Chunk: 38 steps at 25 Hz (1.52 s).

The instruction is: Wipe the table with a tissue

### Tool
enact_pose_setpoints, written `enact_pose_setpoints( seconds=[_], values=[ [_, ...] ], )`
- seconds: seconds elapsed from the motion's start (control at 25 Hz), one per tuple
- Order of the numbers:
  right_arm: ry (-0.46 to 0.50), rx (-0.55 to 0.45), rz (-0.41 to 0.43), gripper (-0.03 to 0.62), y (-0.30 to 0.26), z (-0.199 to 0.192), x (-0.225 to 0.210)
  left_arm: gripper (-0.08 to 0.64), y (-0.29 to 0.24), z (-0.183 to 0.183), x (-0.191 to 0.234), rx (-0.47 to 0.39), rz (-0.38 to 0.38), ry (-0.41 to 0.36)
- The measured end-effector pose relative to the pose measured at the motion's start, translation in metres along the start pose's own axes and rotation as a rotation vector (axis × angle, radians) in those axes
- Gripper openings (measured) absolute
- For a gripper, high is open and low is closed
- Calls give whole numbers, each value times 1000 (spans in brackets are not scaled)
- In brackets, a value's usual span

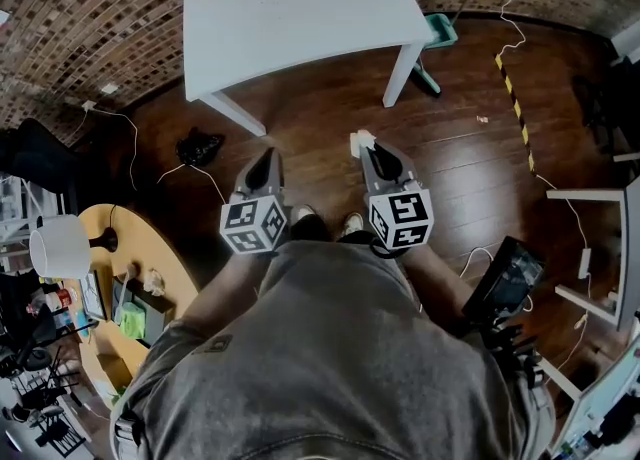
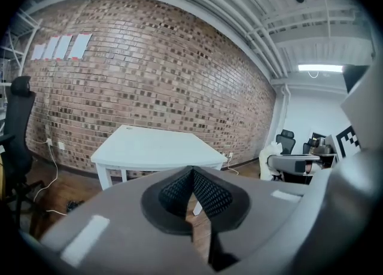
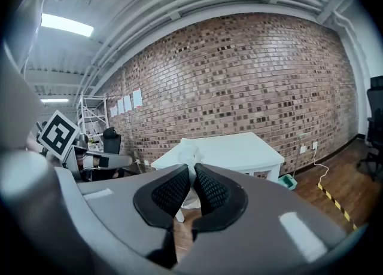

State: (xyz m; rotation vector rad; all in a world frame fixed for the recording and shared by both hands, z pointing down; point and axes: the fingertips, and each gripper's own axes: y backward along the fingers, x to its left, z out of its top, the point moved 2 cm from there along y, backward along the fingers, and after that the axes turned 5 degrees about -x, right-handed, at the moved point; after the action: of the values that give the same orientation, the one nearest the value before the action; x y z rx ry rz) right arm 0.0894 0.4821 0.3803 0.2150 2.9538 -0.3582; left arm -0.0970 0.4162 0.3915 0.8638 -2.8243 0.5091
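**Head view:** looks steeply down from above the person's shoulders, over the left gripper (image 1: 265, 160) and right gripper (image 1: 372, 151), to the wooden floor (image 1: 300, 118) and the white table (image 1: 300, 18) ahead. **Left gripper view, right gripper view:** each sits close behind its own jaws, low and facing nearly level. All three views share the table and the brick wall (image 1: 90, 28) behind it.

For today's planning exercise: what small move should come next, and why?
Probably carry the right gripper forward to the table: its jaws are shut on the tissue, but the table stands well ahead of it, so no wiping can start yet.
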Motion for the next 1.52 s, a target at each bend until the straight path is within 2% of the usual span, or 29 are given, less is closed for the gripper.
enact_pose_setpoints(
  seconds=[0.4,0.68,1.08,1.52],
  values=[
    [28,18,1,37,-71,19,-20,2,-64,23,34,-13,5,27],
    [51,25,-41,37,-137,36,-28,2,-123,49,68,-19,-47,35],
    [32,29,-89,37,-214,52,-21,2,-185,75,113,-3,-113,31],
    [40,44,-69,37,-270,62,-32,2,-225,88,139,3,-93,42]
  ],
)
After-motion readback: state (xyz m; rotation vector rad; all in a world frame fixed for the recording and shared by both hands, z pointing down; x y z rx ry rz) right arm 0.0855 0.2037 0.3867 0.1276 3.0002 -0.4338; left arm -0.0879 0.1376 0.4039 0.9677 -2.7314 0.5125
